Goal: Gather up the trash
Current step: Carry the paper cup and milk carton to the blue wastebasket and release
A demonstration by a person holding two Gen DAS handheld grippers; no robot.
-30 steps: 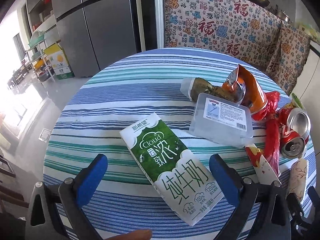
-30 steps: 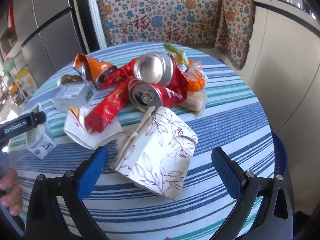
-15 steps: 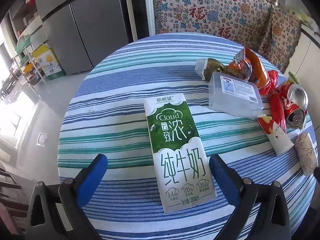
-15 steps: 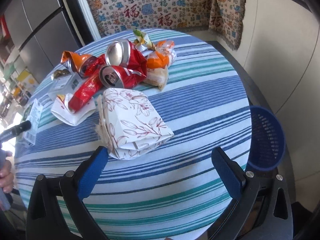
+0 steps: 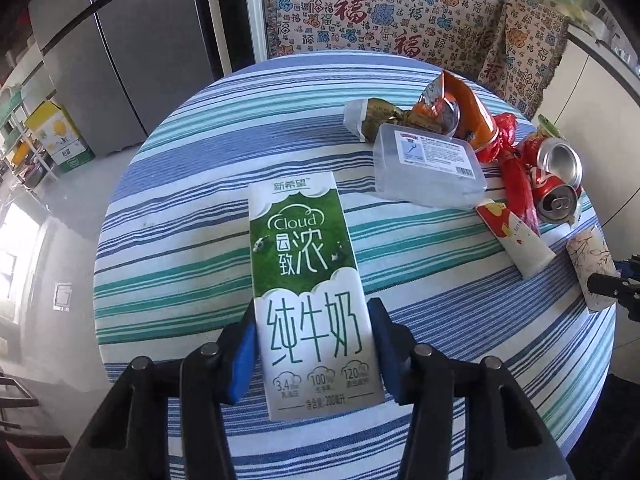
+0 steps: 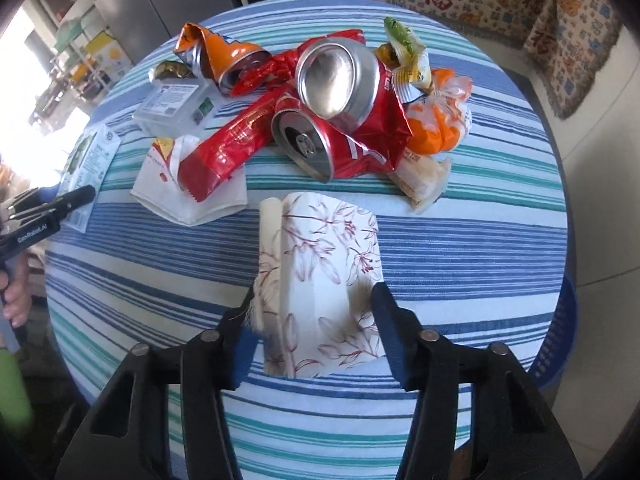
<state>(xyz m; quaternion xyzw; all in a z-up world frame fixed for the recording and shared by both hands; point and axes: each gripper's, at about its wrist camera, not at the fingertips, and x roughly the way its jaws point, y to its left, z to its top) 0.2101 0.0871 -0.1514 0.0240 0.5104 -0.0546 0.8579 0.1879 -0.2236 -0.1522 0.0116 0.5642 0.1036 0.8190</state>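
My left gripper (image 5: 316, 340) is shut on the near end of a green and white milk carton (image 5: 304, 264) that lies on the striped round table (image 5: 180, 184). My right gripper (image 6: 316, 332) is shut on a white floral paper pack (image 6: 320, 264), which also shows in the left wrist view (image 5: 592, 272). Beyond it lies a pile of trash: two crushed red cans (image 6: 320, 140), a red wrapper (image 6: 228, 148), an orange snack bag (image 6: 216, 52), a clear plastic box (image 6: 172, 108) and a white paper sleeve (image 6: 176, 196).
A blue mesh bin (image 6: 558, 344) stands on the floor beside the table's right edge. A patterned cloth covers the bench (image 5: 400, 12) behind the table. A grey fridge (image 5: 132, 48) stands at the back left. The left gripper shows in the right wrist view (image 6: 44, 216).
Both grippers have closed from wide open: the left onto the milk carton, the right onto the floral paper pack. Both views moved closer to their items.
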